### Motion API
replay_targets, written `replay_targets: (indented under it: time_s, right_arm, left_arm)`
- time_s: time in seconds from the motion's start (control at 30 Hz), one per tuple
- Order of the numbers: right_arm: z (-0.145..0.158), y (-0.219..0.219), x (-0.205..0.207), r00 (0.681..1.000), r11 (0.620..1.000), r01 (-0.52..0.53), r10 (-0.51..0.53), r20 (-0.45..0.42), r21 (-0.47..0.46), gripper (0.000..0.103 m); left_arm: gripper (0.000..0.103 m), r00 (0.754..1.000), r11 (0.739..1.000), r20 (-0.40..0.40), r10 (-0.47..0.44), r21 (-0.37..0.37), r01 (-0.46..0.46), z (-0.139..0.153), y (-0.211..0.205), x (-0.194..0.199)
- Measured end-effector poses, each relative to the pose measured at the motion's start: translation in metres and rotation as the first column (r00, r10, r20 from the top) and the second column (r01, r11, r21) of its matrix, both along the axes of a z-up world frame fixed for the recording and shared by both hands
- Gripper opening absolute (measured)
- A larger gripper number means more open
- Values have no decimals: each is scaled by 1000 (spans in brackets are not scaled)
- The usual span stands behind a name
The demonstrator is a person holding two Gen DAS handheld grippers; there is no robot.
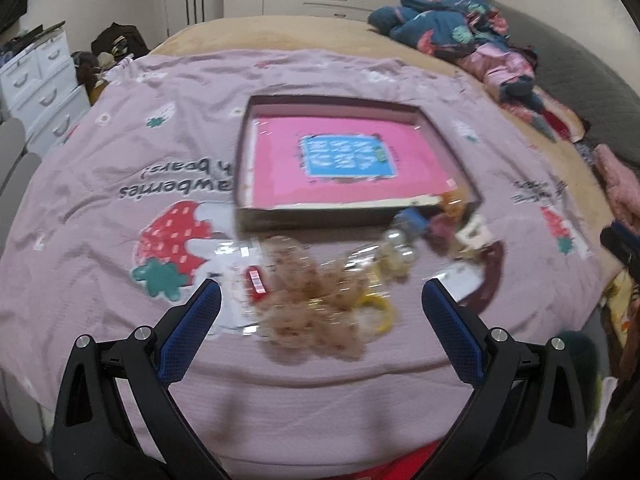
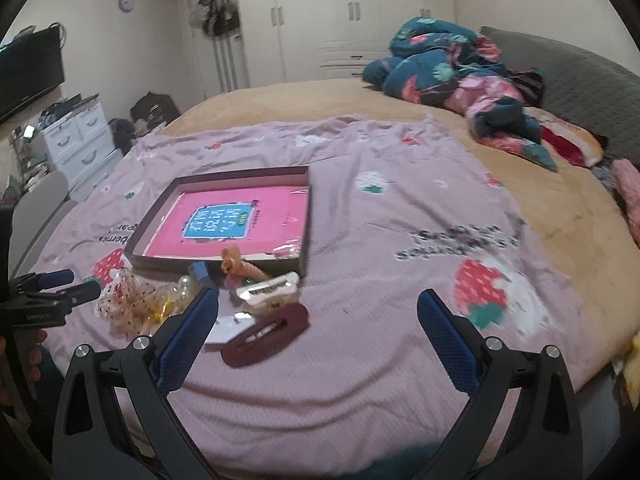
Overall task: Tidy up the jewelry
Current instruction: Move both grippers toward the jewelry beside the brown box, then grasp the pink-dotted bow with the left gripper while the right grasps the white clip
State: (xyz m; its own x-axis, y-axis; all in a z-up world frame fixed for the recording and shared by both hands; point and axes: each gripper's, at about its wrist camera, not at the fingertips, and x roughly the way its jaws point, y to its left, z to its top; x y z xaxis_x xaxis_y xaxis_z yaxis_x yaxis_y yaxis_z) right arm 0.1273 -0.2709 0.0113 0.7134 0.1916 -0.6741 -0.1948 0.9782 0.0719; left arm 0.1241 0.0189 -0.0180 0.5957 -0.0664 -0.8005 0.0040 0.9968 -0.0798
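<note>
Covering the near half of the bed, the pink strawberry blanket serves as the work surface, and every place below is given relative to the shallow box that lies open on it. That box holds a pink card with a blue label flat on its floor and presents its open top upward — judged to be the intended container for the sorted pieces, since the loose items are heaped just outside its near wall. Nearest that wall sit an orange bear-shaped piece and a small blue block. Just in front of the box's near right corner lies a cream claw clip, and farther out from that corner a dark red oval hair clip rests flat. Toward the near left corner lies a dotted sheer scrunchie over a yellow ring; blur hides finer detail. The left gripper hovers over the scrunchie with jaws wide apart, holding nothing — judged a pre-grasp approach. The right gripper hangs in front of the box near the red clip, jaws likewise spread and empty.
</note>
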Motion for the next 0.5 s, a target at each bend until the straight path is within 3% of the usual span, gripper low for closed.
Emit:
replay_targets:
  time_s: [0.1, 0.27, 0.5]
  right_arm:
    - [-17, 12, 21, 999, 999, -35, 35, -39, -1, 99]
    - [-47, 35, 45, 989, 995, -99, 97, -114, -11, 99]
    - [-83, 54, 70, 972, 986, -156, 142, -188, -57, 99]
  left_arm:
    - [92, 1000, 1000, -28, -2, 16, 3, -12, 13, 0]
    - [81, 997, 999, -70, -31, 6, 32, -32, 22, 3]
    - [68, 990, 993, -85, -114, -25, 113, -49, 6, 10]
